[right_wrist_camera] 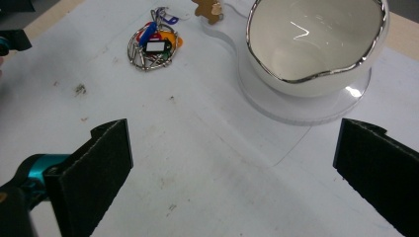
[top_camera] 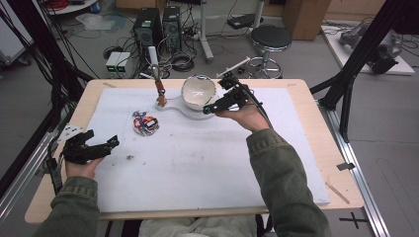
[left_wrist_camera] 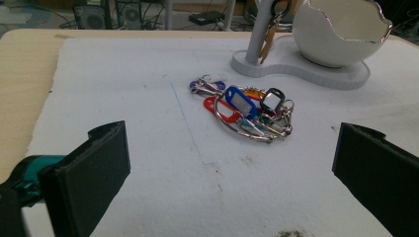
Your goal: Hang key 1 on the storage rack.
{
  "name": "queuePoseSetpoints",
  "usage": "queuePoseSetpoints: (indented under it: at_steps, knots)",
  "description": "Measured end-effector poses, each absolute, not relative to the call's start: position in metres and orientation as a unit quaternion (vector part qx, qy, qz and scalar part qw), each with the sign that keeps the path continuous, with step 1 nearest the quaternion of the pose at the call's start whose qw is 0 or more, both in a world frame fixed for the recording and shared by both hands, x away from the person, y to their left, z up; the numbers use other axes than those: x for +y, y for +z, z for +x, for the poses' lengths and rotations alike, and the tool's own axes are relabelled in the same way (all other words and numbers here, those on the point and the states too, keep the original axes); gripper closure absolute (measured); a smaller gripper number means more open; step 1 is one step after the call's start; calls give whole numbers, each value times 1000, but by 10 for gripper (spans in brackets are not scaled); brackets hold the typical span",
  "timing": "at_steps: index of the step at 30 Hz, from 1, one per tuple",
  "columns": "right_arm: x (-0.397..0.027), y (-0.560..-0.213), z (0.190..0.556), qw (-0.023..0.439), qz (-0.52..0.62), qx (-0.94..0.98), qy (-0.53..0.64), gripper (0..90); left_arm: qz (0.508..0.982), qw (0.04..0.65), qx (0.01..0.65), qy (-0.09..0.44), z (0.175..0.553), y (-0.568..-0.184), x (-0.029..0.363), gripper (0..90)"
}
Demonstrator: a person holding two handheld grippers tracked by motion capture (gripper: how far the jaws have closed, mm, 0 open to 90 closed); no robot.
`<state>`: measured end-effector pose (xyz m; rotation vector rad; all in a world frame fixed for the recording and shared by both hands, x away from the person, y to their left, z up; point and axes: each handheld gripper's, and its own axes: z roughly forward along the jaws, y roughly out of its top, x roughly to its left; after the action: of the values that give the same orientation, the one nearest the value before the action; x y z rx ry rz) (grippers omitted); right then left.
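Lying loose on the white mat of the bench [top_camera: 316, 148], just short of the white bowl stand [left_wrist_camera: 301, 69]: bunch of keys [left_wrist_camera: 244, 111], light, jangly, slippery metal. Best pinched across the big ring. Left tongs [left_wrist_camera: 230, 173] spread wide, empty; right tongs [right_wrist_camera: 232, 173] likewise, near the bowl [right_wrist_camera: 316, 39].

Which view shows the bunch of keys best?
The left gripper view: the bunch of keys lies centred between the open claw, with its coloured tags distinct. The right gripper view shows it smaller, near the top edge. The high view shows it as a tiny cluster on the white mat.
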<state>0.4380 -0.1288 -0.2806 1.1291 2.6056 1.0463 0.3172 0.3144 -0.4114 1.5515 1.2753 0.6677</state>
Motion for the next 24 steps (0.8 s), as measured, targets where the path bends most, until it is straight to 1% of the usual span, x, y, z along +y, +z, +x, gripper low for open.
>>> queuePoseSetpoints:
  at_steps: [3, 5, 8, 17, 24]
  knots:
    - [-142, -284, 432, 71, 378, 856, 345, 8, 639, 490, 526, 275, 317, -411, 315, 17]
    - [-150, -286, 427, 70, 381, 851, 355, 9, 639, 490, 526, 275, 317, -411, 315, 17]
    - [-163, -289, 420, 81, 386, 845, 361, 9, 638, 490, 526, 275, 317, -412, 314, 17]
    - [-198, -304, 408, 90, 411, 828, 370, 9, 639, 489, 526, 276, 317, -412, 314, 17]
    - [-214, -312, 400, 92, 425, 816, 381, 9, 640, 487, 527, 275, 317, -412, 314, 17]
